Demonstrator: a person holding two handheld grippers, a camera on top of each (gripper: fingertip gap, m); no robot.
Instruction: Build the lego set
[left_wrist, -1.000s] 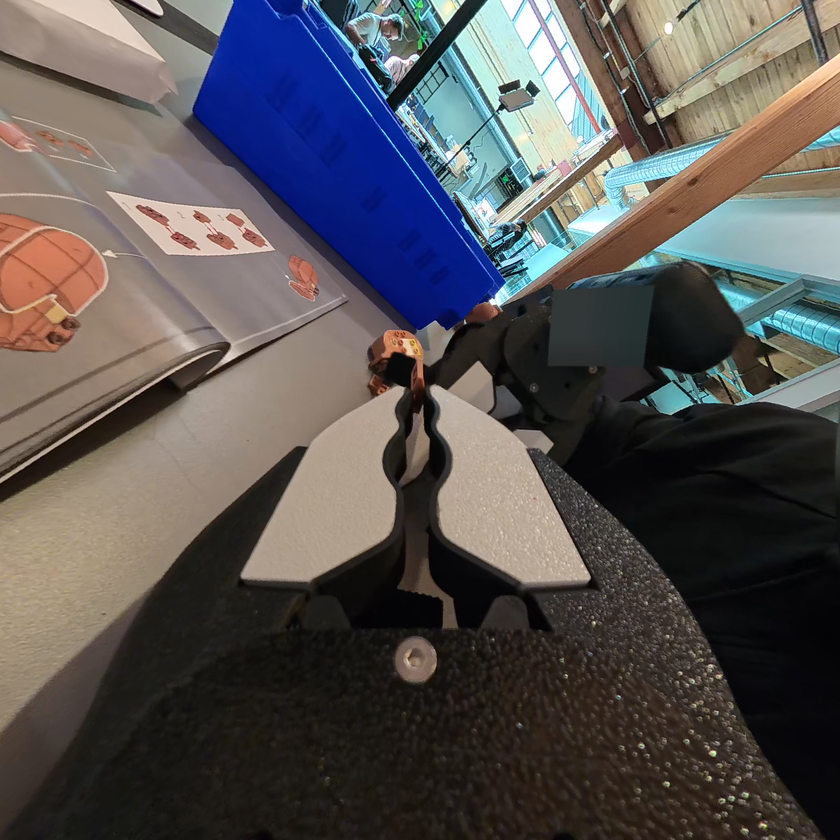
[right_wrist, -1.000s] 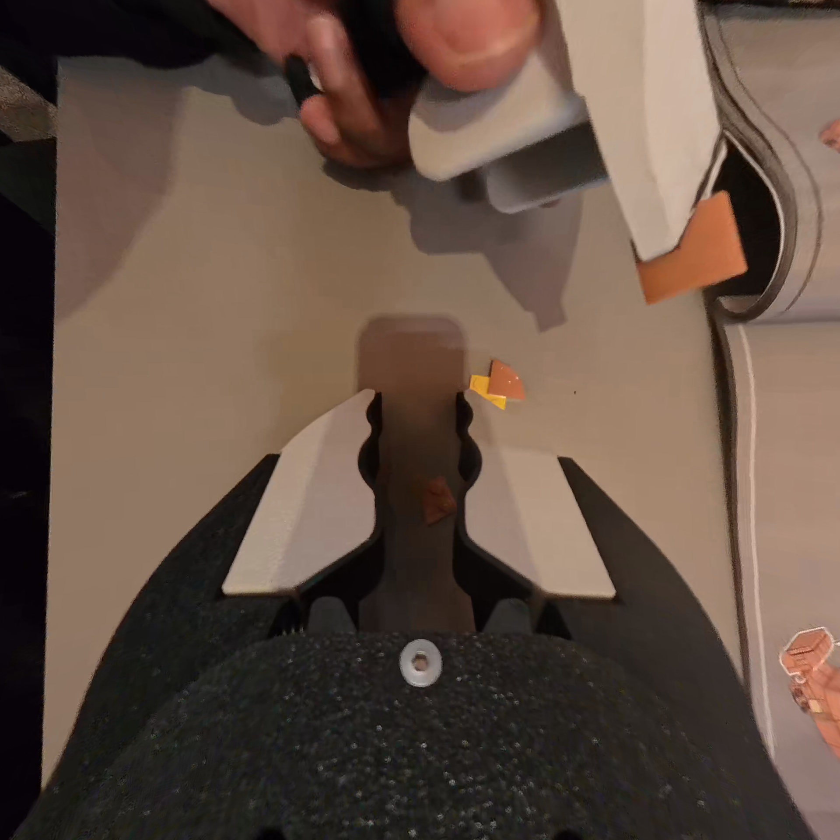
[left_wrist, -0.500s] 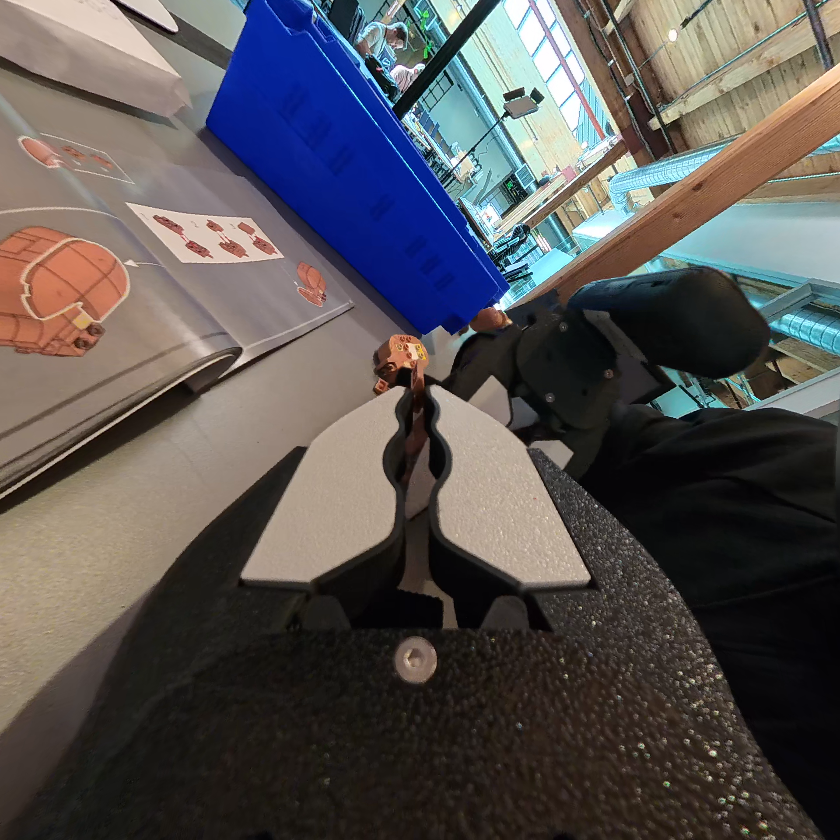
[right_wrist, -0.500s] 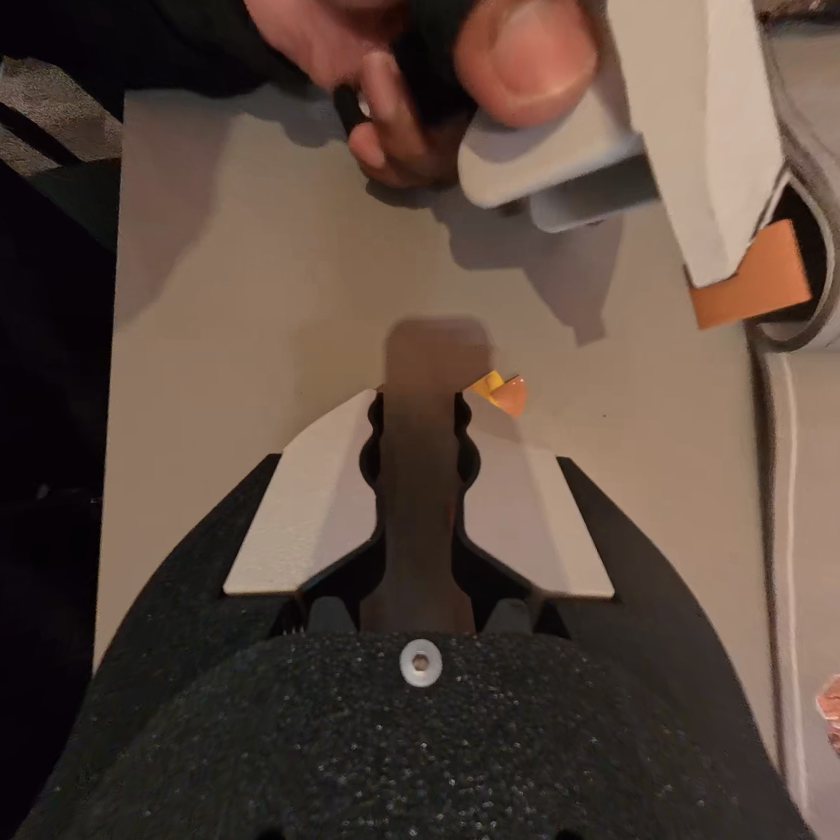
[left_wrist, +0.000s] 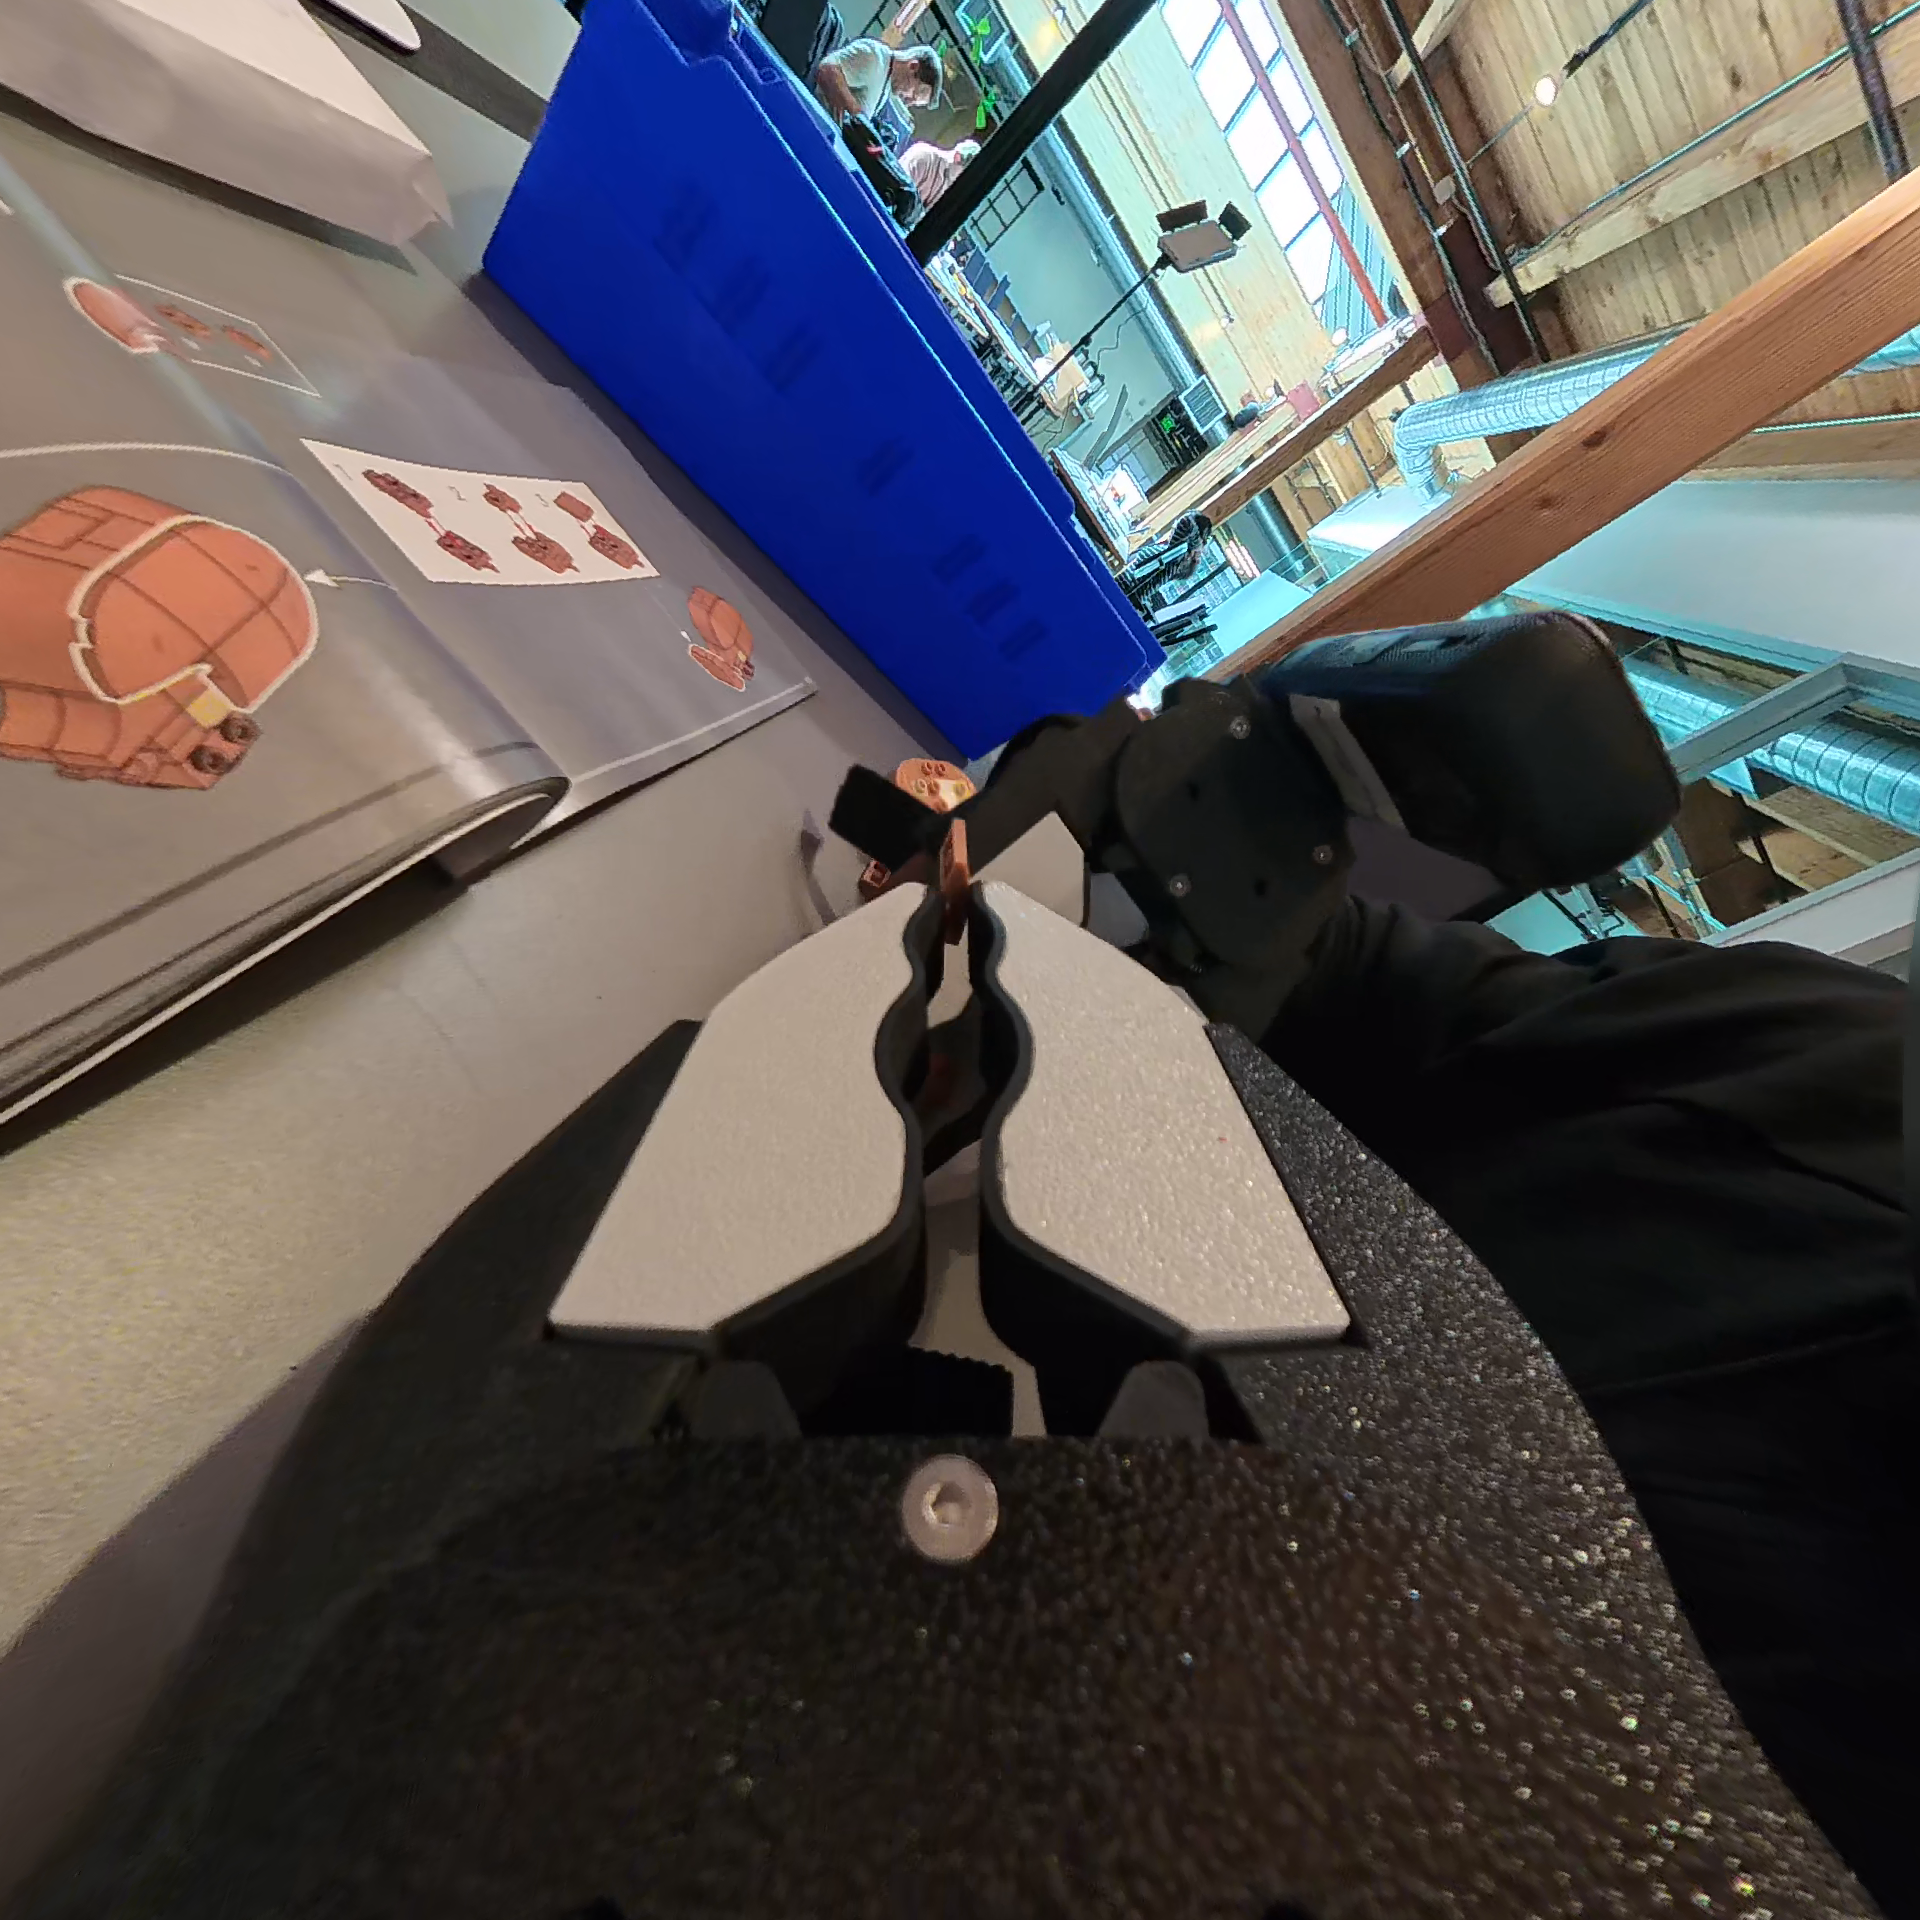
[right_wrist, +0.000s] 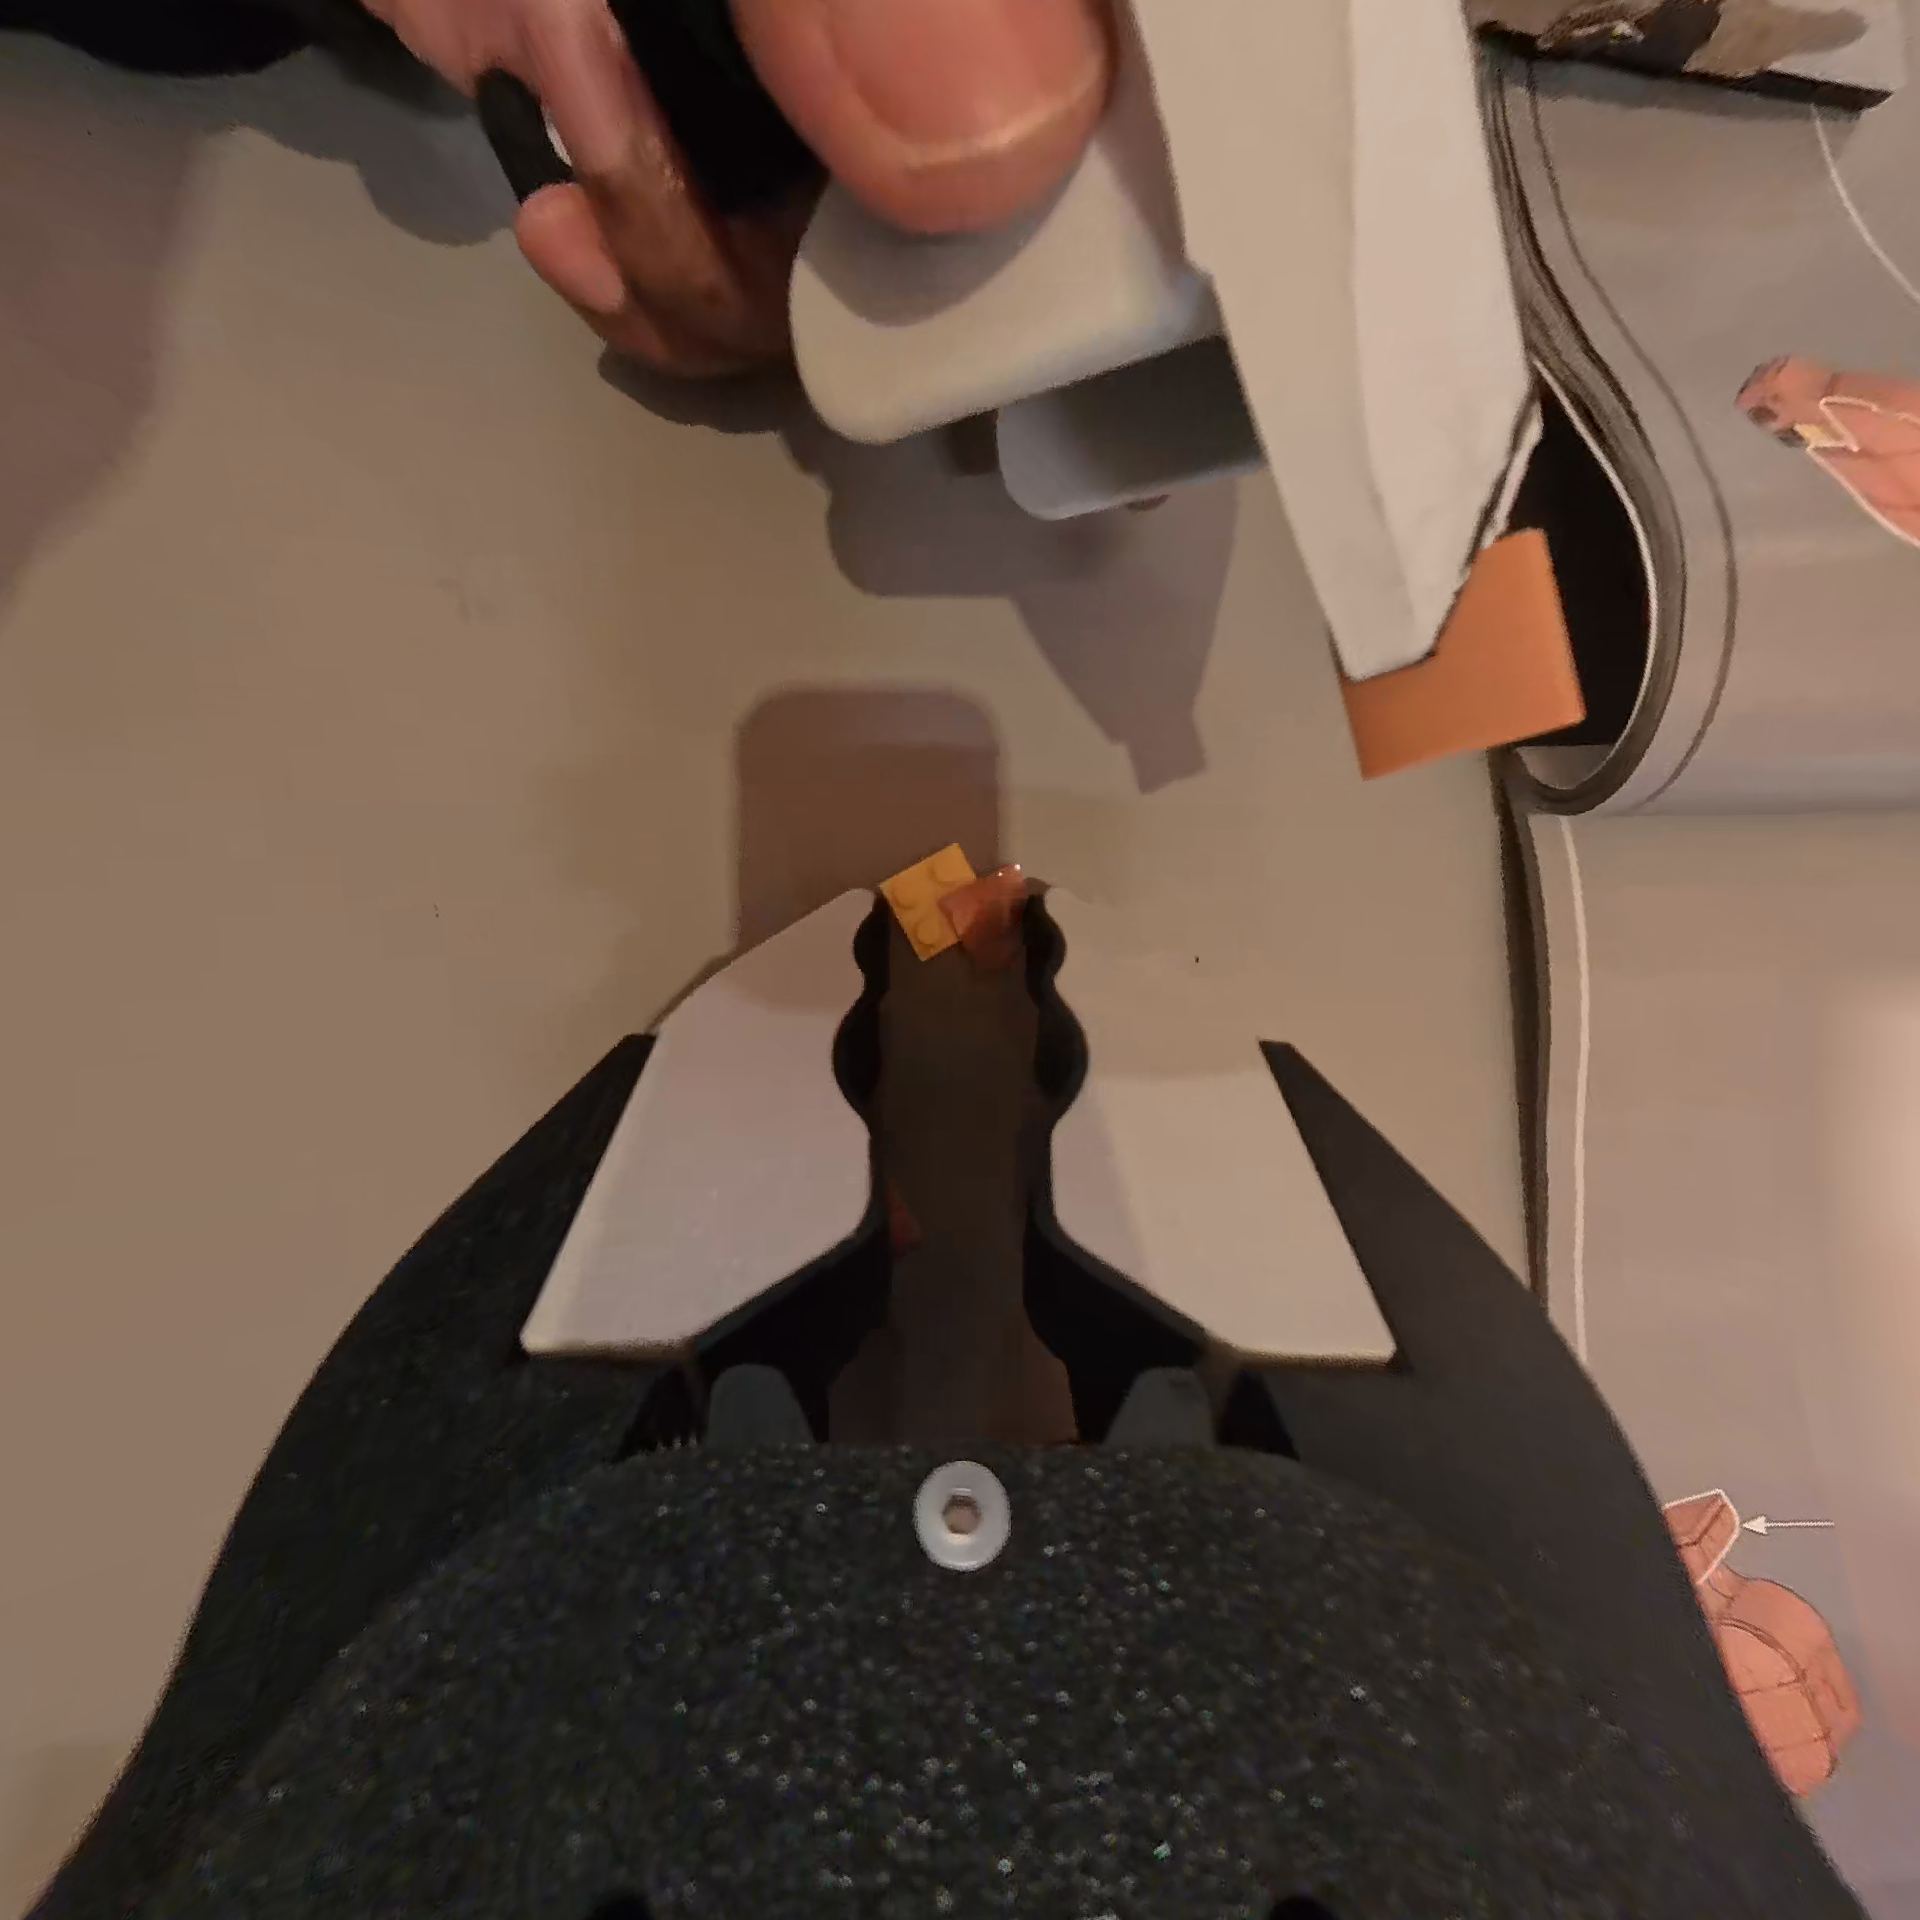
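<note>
Your left tongs (left_wrist: 948, 902) are clamped on a thin reddish-brown lego plate (left_wrist: 952, 873), held edge-on so that it sticks out past the tips; in the right wrist view the same plate (right_wrist: 1475, 665) shows as a flat orange-brown square jutting from the pale finger of the left tongs (right_wrist: 1392, 582). Your right tongs (right_wrist: 956, 904) stand apart, pointing down at the bench (right_wrist: 364, 727), with a small yellow lego plate (right_wrist: 925, 899) and a brown wedge piece (right_wrist: 987, 914) lying together right between the tips, the brown one against the right-hand tip; neither finger visibly presses the yellow one. Your hand (right_wrist: 831, 135) wraps the left tool's grip, up and ahead of the right tongs. Just beyond the left tips, the right tongs (left_wrist: 894, 821) hang over a small brown stud-topped lego assembly (left_wrist: 930, 779) on the bench (left_wrist: 260, 1195). To the left of the left tongs lies the open instruction booklet (left_wrist: 312, 644), its curled page edge near the held plate, and farther ahead stands a blue plastic crate (left_wrist: 790, 416).
</note>
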